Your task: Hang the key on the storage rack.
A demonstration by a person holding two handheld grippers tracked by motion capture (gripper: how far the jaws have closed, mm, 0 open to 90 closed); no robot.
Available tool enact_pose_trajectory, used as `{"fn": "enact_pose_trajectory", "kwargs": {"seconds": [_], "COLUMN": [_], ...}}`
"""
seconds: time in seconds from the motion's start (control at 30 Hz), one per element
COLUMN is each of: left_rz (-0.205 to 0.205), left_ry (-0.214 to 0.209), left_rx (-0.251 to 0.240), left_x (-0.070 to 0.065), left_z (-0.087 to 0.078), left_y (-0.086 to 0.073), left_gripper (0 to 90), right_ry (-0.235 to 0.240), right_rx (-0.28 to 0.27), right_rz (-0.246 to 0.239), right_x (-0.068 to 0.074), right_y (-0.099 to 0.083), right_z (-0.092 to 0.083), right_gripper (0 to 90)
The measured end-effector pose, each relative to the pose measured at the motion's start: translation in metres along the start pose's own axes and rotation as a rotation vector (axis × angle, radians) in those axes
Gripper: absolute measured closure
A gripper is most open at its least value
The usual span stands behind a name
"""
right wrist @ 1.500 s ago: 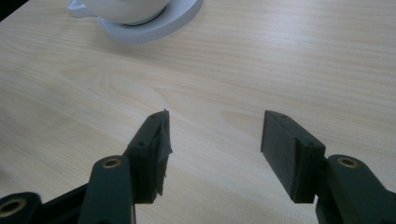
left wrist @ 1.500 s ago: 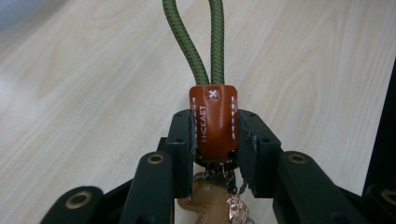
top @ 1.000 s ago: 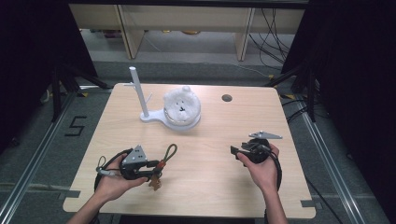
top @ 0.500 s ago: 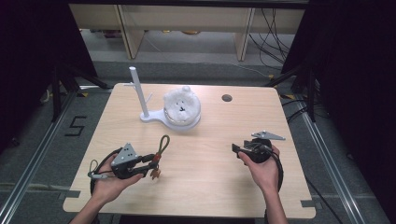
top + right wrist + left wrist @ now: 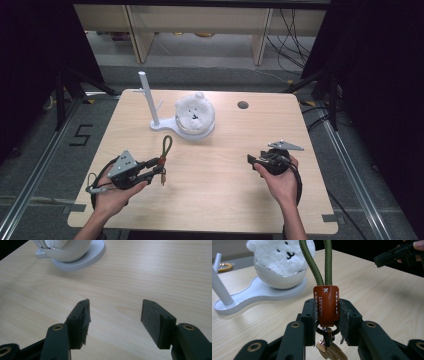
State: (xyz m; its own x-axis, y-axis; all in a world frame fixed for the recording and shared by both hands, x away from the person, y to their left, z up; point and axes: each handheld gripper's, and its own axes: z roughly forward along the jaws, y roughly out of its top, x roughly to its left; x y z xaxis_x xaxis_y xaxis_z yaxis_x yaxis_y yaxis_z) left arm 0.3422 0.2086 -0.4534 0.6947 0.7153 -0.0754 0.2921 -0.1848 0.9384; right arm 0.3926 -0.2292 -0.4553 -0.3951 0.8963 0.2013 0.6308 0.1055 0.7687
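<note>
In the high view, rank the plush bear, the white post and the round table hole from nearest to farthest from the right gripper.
1. Round table hole: up the table from the right gripper, near the far edge.
2. Plush bear: left of the hole, in its white dish.
3. White post: farthest left, standing on the stand's end.

Bright, even light falls from overhead onto the pale wooden table, while the room around it sinks into near black on both sides. Shadows under the hands are soft and short. The high view is a little soft and grainy. In the left gripper view the leather tab is crisp, the fluffy white toy behind it slightly blurred, and the white bowl carries a thin bright glint along its rim. The right gripper view is sharp on the wood grain, no glare.
</note>
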Motion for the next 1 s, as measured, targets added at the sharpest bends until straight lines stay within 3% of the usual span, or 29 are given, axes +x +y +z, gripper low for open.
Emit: {"fn": "enact_pose_trajectory", "kwargs": {"seconds": [0.53,0.6,0.7,0.9,1.0], "left_rz": [-0.028,-0.026,-0.019,-0.022,-0.019], "left_ry": [0.037,0.049,0.065,0.092,0.104], "left_rx": [-0.106,-0.097,-0.127,-0.144,-0.153], "left_x": [0.012,0.012,0.015,0.019,0.022], "left_z": [-0.010,-0.012,-0.013,-0.014,-0.015], "left_y": [0.010,0.011,0.013,0.016,0.017], "left_gripper": [67.8,67.8,67.8,67.7,67.7], "right_ry": [0.003,0.002,-0.008,0.005,-0.014], "right_rx": [-0.010,-0.010,-0.013,-0.019,-0.021], "right_rz": [0.004,0.004,0.002,0.006,0.001], "right_x": [0.001,0.001,0.000,0.000,0.000], "right_y": [0.000,0.000,-0.001,0.000,-0.001], "right_z": [0.000,0.000,0.000,-0.001,0.000], "right_gripper": [41.3,41.2,41.2,41.2,41.2]}}
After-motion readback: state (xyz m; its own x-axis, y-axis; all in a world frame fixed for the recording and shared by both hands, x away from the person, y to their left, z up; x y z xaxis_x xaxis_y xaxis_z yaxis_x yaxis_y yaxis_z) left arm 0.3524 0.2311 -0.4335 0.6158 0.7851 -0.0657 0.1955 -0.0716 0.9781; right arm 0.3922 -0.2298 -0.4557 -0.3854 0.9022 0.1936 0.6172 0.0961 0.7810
